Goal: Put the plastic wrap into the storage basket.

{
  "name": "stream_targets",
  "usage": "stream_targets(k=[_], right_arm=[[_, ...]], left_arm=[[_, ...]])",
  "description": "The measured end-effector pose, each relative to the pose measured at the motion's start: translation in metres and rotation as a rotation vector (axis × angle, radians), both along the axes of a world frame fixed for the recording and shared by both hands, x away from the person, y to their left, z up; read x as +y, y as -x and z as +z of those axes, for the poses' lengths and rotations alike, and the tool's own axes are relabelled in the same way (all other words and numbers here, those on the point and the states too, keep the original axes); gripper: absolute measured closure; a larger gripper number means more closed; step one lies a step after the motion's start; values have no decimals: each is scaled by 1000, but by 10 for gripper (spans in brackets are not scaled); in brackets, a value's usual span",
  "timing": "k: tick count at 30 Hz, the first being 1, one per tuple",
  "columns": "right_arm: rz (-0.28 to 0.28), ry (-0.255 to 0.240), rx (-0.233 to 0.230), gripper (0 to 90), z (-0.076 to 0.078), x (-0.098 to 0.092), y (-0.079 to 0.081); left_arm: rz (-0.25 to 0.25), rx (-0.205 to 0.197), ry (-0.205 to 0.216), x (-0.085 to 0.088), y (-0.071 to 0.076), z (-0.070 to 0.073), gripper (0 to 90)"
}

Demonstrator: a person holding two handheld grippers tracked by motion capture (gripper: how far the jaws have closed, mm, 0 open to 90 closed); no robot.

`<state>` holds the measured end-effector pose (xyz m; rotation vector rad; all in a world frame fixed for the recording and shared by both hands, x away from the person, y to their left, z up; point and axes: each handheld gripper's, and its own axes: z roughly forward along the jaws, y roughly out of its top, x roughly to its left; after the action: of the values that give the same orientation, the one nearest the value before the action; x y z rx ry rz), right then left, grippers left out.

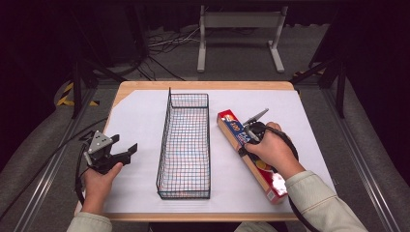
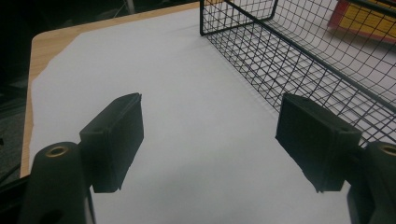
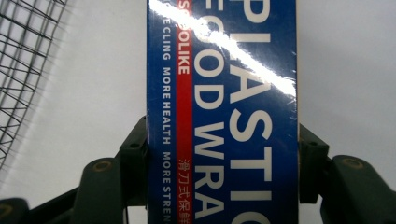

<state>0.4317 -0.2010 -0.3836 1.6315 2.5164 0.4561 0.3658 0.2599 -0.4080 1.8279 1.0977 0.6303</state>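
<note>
Right gripper view: box [image 3: 222, 112] label "PLASTIC FOOD WRAP", "MORE HEALTH".

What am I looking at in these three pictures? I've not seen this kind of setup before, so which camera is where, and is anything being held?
There is no robot here: a person sits at a table and holds a two-jaw tool in each hand. The high view looks down from above. The left tool hovers open over the white sheet. A black wire basket stands in the middle, with nothing in it. To its right lies a long box of plastic wrap, and the right tool is down on it. The other two pictures come from cameras riding on the tools. The left gripper view shows its jaws apart, the basket beside them. The right gripper view shows its jaws pressed against both sides of the blue box.
</note>
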Motion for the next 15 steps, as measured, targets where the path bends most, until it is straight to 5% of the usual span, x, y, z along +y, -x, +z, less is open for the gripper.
stream_targets(k=[15], right_arm=[[-61, -3, -46, 401, 39, 13, 0]], left_arm=[[5, 1, 13, 4, -2, -6, 234]])
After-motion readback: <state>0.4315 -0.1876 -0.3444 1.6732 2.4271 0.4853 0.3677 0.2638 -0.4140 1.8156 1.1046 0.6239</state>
